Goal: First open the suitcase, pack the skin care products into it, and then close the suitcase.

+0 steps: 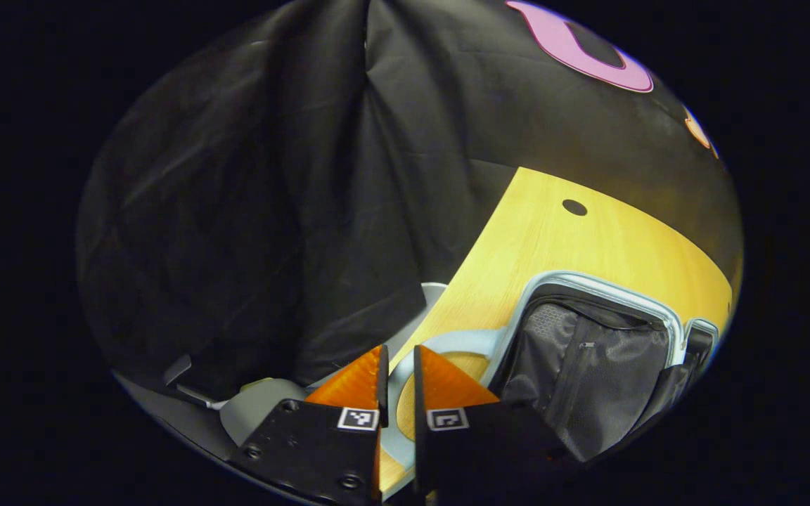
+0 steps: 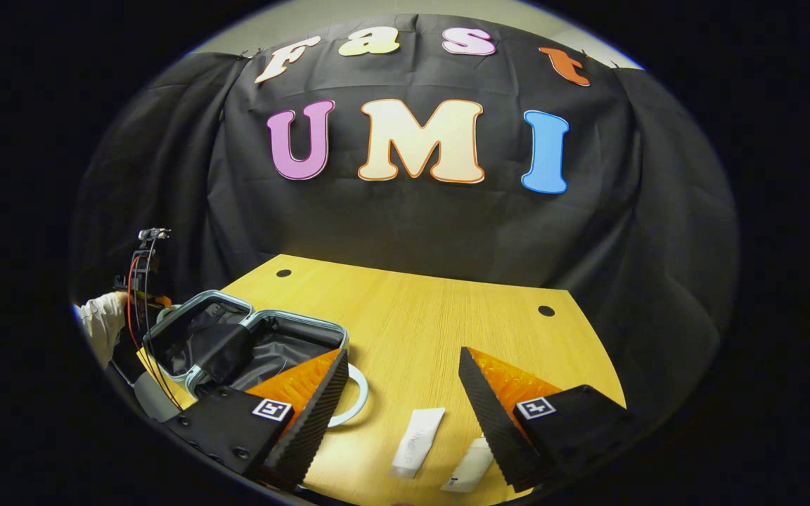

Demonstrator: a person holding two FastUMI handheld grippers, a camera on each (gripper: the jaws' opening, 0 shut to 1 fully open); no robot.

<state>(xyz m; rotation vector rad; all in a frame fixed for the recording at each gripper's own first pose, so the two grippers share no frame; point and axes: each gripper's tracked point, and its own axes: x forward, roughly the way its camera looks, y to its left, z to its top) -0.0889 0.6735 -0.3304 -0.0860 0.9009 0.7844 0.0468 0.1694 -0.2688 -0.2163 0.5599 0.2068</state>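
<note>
One open suitcase [image 2: 250,344], two white skin care tubes [image 2: 417,443] lying near each other on one wooden surface [image 2: 433,316], two round holes [image 2: 546,310] in that surface, one pale ring handle [image 2: 356,400]

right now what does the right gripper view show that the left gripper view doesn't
Right gripper view: two white skin care tubes lying on the table between the open right hand-held gripper. Left gripper view: the left hand-held gripper, fingers nearly closed around the suitcase's pale ring handle. Both share the open grey-lined suitcase and yellow wooden table.
</note>
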